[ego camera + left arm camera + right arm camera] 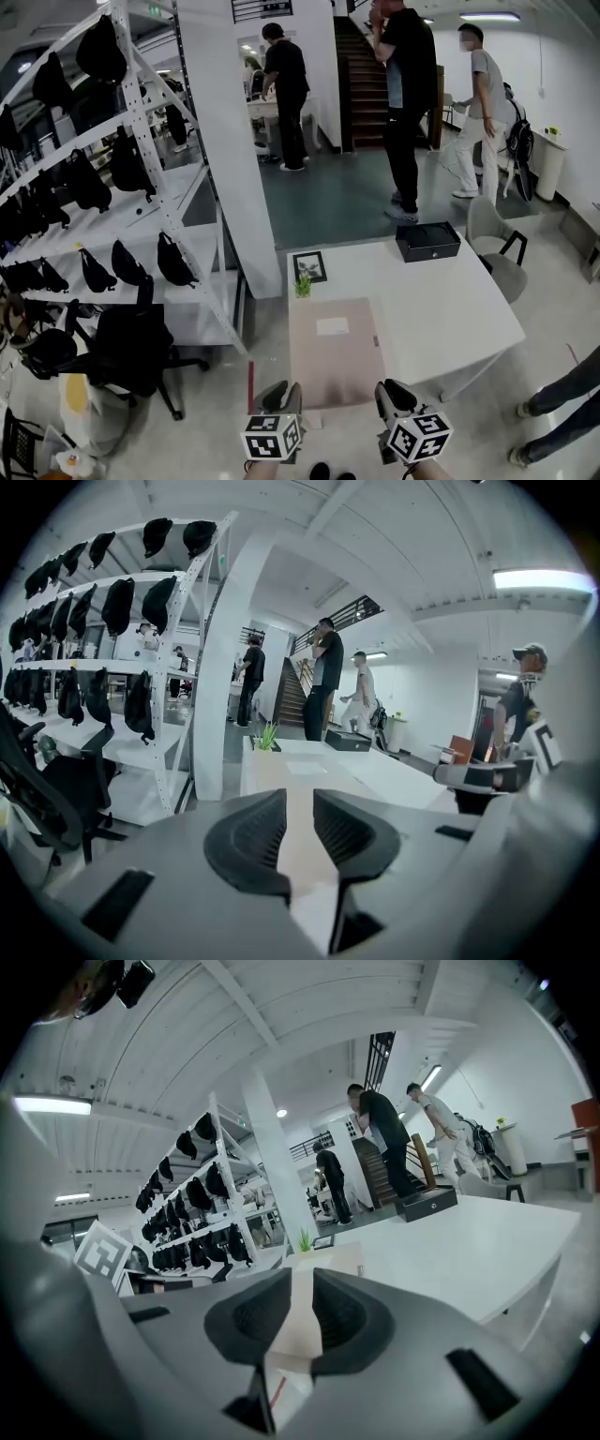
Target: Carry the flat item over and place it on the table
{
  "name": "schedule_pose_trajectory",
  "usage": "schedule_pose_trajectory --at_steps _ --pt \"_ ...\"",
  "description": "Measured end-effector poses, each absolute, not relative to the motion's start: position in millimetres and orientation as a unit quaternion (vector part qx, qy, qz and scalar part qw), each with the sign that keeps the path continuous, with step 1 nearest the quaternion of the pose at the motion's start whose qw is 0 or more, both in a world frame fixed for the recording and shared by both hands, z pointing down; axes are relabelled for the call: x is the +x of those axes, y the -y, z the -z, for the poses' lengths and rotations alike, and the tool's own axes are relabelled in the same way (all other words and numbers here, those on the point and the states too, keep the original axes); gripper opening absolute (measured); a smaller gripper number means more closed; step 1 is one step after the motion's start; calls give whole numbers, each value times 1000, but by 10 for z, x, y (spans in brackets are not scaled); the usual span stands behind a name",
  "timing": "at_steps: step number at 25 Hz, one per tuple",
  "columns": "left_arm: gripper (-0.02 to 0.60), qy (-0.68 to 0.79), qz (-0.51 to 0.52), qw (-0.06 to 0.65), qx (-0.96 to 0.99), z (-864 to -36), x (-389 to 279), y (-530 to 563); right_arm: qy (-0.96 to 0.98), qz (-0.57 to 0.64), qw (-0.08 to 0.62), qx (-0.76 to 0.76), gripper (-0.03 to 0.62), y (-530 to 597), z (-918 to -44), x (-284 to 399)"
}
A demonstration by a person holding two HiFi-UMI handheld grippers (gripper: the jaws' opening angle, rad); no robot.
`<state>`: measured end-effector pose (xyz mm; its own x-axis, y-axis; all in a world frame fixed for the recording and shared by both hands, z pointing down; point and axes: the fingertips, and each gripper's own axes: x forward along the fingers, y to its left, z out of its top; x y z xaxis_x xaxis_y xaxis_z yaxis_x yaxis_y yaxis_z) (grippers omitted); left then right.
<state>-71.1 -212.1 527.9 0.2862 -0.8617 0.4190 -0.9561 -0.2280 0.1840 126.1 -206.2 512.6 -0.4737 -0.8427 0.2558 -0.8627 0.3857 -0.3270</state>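
A flat beige board [333,361] with a white label lies on the left part of the white table [441,300], its near end past the table's front edge. My left gripper [281,394] is at the board's near left corner and my right gripper [390,394] at its near right corner. In the left gripper view the left gripper [300,813] keeps a narrow gap between its jaws, and the board [281,771] shows through it. In the right gripper view the right gripper [302,1302] also has a narrow gap, with the board's [328,1260] near edge showing in it. I see no pad pressing on the board.
A small plant [303,284] and a picture frame [309,267] stand beyond the board, a black box [427,240] at the table's far edge. Shelving with black bags [112,187], a white pillar [234,141] and a black chair [131,352] are left. People stand behind; legs [562,403] at right.
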Motion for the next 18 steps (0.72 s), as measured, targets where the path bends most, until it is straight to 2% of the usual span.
schedule_pose_trajectory --at_steps 6,18 --pt "63 587 -111 203 776 -5264 -700 2019 830 -204 26 519 2 2006 -5104 1280" --pt "52 585 -96 209 777 -5225 -704 1875 830 -200 32 519 0 1875 -5101 1315"
